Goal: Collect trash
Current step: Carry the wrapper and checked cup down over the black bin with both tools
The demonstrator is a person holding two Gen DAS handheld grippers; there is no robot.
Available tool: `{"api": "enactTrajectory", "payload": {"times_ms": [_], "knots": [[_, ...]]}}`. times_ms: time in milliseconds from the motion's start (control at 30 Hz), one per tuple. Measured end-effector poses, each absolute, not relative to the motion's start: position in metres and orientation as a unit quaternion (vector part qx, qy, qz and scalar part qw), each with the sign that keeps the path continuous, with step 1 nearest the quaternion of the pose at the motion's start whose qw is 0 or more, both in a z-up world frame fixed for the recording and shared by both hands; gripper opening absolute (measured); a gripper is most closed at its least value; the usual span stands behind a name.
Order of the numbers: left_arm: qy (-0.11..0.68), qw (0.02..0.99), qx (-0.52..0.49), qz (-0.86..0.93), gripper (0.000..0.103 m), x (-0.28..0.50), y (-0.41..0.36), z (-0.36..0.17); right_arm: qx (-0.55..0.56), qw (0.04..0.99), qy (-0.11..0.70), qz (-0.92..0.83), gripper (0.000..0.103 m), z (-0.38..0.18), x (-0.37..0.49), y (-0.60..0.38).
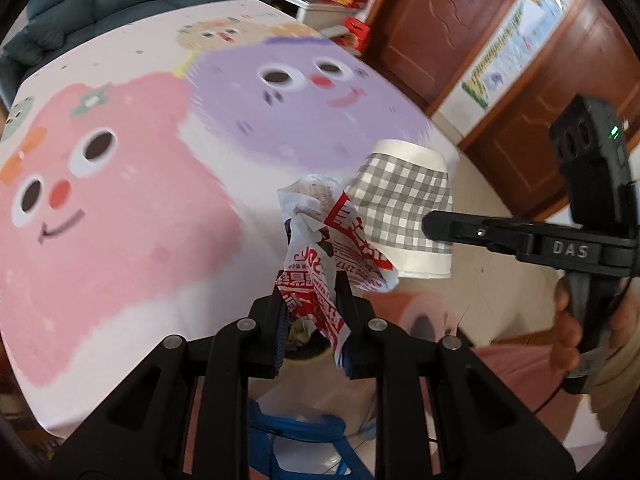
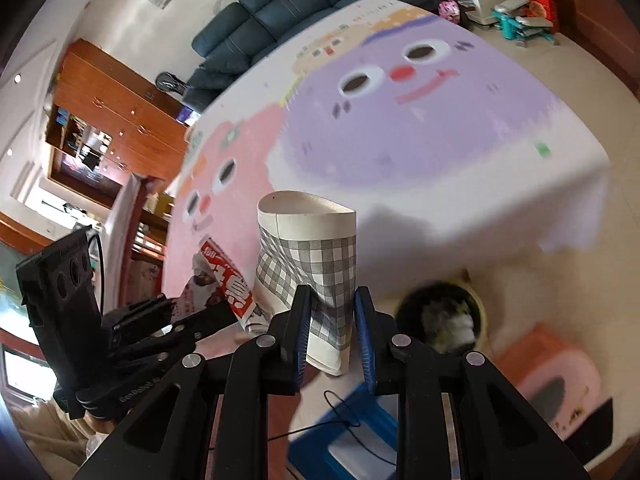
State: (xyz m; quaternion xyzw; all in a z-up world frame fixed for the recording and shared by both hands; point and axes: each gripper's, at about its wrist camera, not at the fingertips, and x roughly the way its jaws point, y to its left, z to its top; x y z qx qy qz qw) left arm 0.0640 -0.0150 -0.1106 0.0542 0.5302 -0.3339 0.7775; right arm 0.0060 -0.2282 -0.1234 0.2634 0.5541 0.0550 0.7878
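My left gripper is shut on a crumpled red-and-white printed paper wrapper, held off the near edge of the table. My right gripper is shut on a squashed grey-checked paper cup, held beside the wrapper. The cup also shows in the left wrist view, with the right gripper's finger against it. Below on the floor stands a round trash bin with rubbish inside. In the left wrist view the bin lies under my left gripper, mostly hidden.
The table carries a cloth with pink and purple cartoon faces. A blue stool and a pink-and-orange stool stand on the floor near the bin. A dark sofa and wooden doors are behind.
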Motion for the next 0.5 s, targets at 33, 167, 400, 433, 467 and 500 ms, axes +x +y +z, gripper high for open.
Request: {"api": "enactTrajectory", "payload": {"times_ms": [33, 167, 400, 433, 467, 500], "knots": [[0.529, 0.776, 0.061, -0.337, 0.017, 0.055, -0.019, -0.116, 0.260, 0.786, 0.558, 0.051, 0.021, -0.128, -0.009, -0.228], [0.538, 0.764, 0.086, -0.345, 0.017, 0.015, -0.038, -0.145, 0.238, 0.782, 0.575, 0.024, 0.021, -0.157, -0.058, -0.228], [0.557, 0.739, 0.118, -0.360, 0.018, -0.021, -0.068, -0.207, 0.232, 0.751, 0.618, -0.021, 0.021, -0.238, -0.084, -0.237], [0.560, 0.737, 0.119, -0.359, 0.018, -0.024, -0.072, -0.217, 0.231, 0.746, 0.624, -0.027, 0.021, -0.250, -0.083, -0.237], [0.564, 0.736, 0.121, -0.355, 0.018, -0.027, -0.075, -0.229, 0.232, 0.740, 0.630, -0.034, 0.021, -0.261, -0.082, -0.237], [0.566, 0.736, 0.123, -0.351, 0.018, -0.028, -0.077, -0.237, 0.231, 0.734, 0.638, -0.040, 0.021, -0.274, -0.076, -0.236]]}}
